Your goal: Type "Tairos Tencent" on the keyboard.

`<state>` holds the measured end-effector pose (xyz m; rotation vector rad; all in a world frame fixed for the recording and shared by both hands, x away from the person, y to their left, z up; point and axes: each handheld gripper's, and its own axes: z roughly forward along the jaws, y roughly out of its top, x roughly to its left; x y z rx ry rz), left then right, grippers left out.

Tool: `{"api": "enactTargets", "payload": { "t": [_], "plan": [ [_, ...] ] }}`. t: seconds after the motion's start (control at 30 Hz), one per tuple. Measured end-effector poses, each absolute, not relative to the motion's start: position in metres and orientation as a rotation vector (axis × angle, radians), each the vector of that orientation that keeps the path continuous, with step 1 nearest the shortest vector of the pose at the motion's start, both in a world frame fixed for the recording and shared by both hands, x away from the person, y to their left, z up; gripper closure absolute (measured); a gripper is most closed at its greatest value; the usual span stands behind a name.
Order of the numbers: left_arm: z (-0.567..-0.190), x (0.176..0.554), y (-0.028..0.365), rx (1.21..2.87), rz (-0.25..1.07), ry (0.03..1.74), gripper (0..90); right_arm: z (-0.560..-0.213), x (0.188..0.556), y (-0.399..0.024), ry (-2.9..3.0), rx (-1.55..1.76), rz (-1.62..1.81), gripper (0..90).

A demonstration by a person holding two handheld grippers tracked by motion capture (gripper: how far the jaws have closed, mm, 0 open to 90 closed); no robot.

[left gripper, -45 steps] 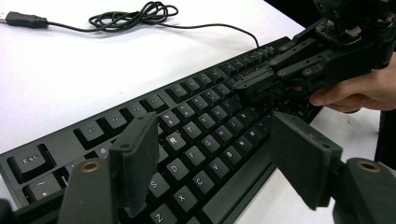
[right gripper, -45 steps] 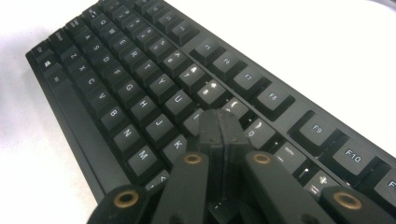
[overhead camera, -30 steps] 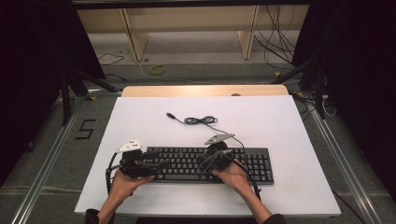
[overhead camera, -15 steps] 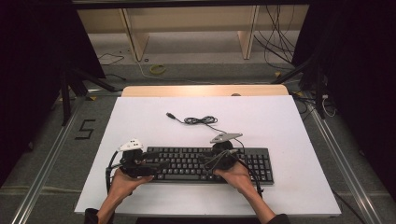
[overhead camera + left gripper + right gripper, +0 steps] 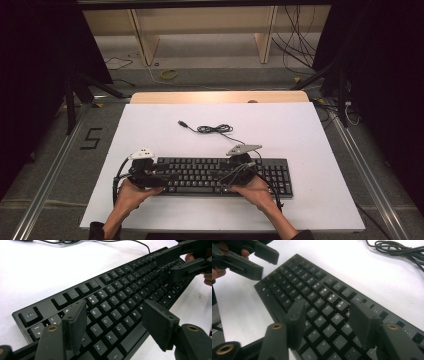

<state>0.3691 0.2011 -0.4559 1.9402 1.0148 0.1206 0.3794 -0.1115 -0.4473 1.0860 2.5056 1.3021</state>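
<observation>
High view | black keyboard [image 5: 220,175] flat on tabletop [image 5: 300,130] | left gripper [image 5: 161,175] fingers released over keys | right gripper [image 5: 231,176] fingers just opening, nothing between | advice: press single keys gently, upright.

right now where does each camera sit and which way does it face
high view: above the person's side, facing forward and down on the white table; both forearms and grippers show.
left gripper view: rides the left gripper, looking along the black keyboard.
right gripper view: rides the right gripper, facing the other way along it.
Shared: keyboard, coiled black cable.
</observation>
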Motion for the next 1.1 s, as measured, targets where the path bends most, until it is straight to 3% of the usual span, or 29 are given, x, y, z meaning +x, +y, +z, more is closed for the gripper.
{"api": "enactTargets", "payload": {
  "t": [0.13,0.4,0.63,0.83,1.1],
  "plan": [
    [-0.456,0.371,0.200,1.974,0.122,1.031,40.9,-0.447,0.377,-0.113,2.502,1.083,1.313,44.6],
    [-0.455,0.373,0.197,2.041,0.140,1.027,63.2,-0.445,0.374,-0.115,2.506,1.075,1.329,42.2],
    [-0.458,0.376,0.190,2.110,0.147,1.030,76.2,-0.445,0.371,-0.117,2.503,1.057,1.343,39.9],
    [-0.461,0.378,0.188,2.138,0.136,1.033,84.4,-0.444,0.366,-0.117,2.500,1.042,1.362,37.8],
    [-0.463,0.382,0.187,2.166,0.131,1.037,88.9,-0.443,0.362,-0.118,2.497,1.026,1.380,37.4]
  ]
}}
